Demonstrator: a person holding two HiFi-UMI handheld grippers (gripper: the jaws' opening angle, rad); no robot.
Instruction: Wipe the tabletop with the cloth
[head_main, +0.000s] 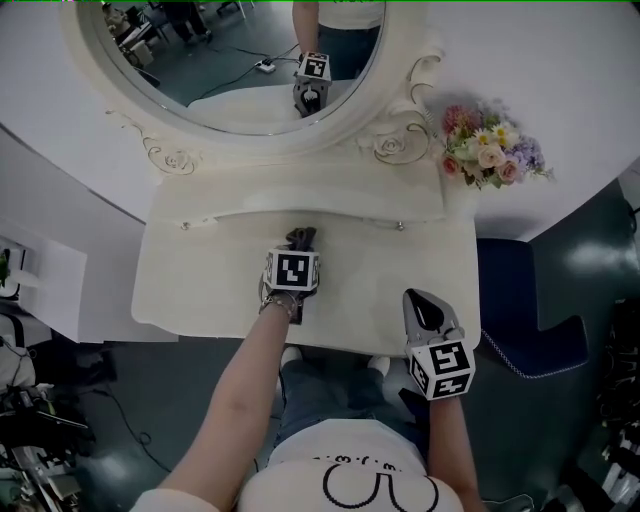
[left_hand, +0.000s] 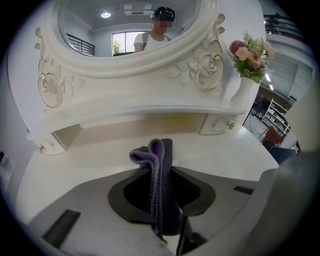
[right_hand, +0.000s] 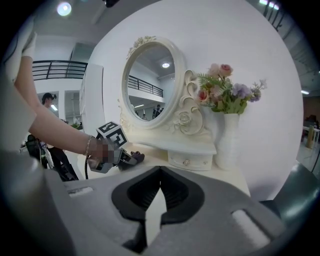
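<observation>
A dark grey and purple cloth (left_hand: 159, 155) stands folded between the jaws of my left gripper (left_hand: 161, 170), which is shut on it. In the head view that left gripper (head_main: 297, 248) rests over the middle of the white tabletop (head_main: 200, 280), with the cloth (head_main: 303, 235) poking out toward the mirror base. My right gripper (head_main: 418, 298) hovers at the table's front right corner, shut with nothing in it. From the right gripper view (right_hand: 160, 172) the jaw tips meet, and the left gripper (right_hand: 125, 159) with the cloth (right_hand: 135, 158) sits further left on the tabletop (right_hand: 225, 175).
An oval mirror (head_main: 240, 60) in an ornate white frame rises behind the table. A white vase of flowers (head_main: 490, 150) stands at the back right. Small drawers (left_hand: 220, 122) sit under the mirror shelf. A blue seat (head_main: 520, 310) is on the floor right of the table.
</observation>
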